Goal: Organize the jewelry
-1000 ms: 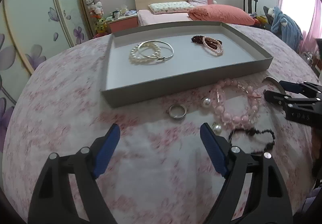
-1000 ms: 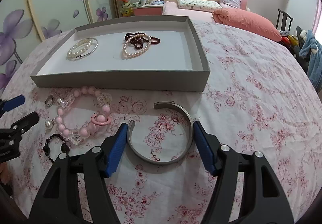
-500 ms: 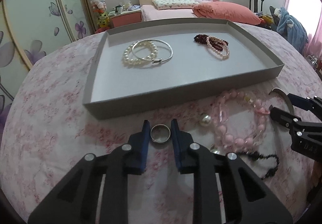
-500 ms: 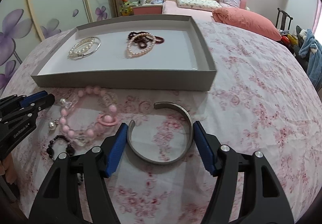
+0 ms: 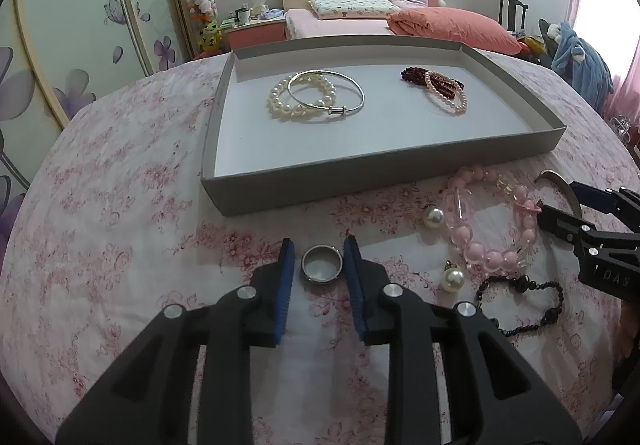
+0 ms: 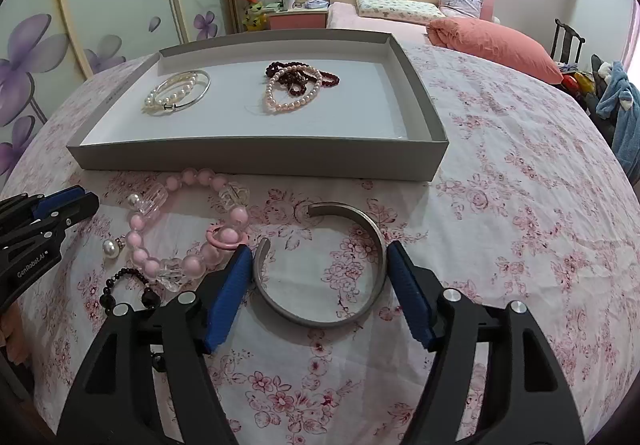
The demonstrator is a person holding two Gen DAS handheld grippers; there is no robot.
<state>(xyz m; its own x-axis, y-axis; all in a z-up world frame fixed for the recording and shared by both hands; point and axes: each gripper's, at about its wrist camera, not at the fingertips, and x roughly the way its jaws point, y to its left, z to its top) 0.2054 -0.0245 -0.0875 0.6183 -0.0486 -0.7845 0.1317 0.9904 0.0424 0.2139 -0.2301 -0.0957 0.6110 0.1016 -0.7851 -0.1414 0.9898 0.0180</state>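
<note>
Here, in the left wrist view, the left gripper (image 5: 319,259) has its blue pads on both sides of the little silver ring (image 5: 322,264) on the flowery cloth (image 5: 120,245), just in front of the gray tray (image 5: 320,181). Its jaws closed in and have just let out a bit; small gaps show, so it is not pinching. It should squeeze gently, then lift straight up. In the right wrist view, the right gripper (image 6: 320,275) stands wide around the open silver cuff (image 6: 320,265), not squeezing it. It should close slowly so the cuff does not slip.
</note>
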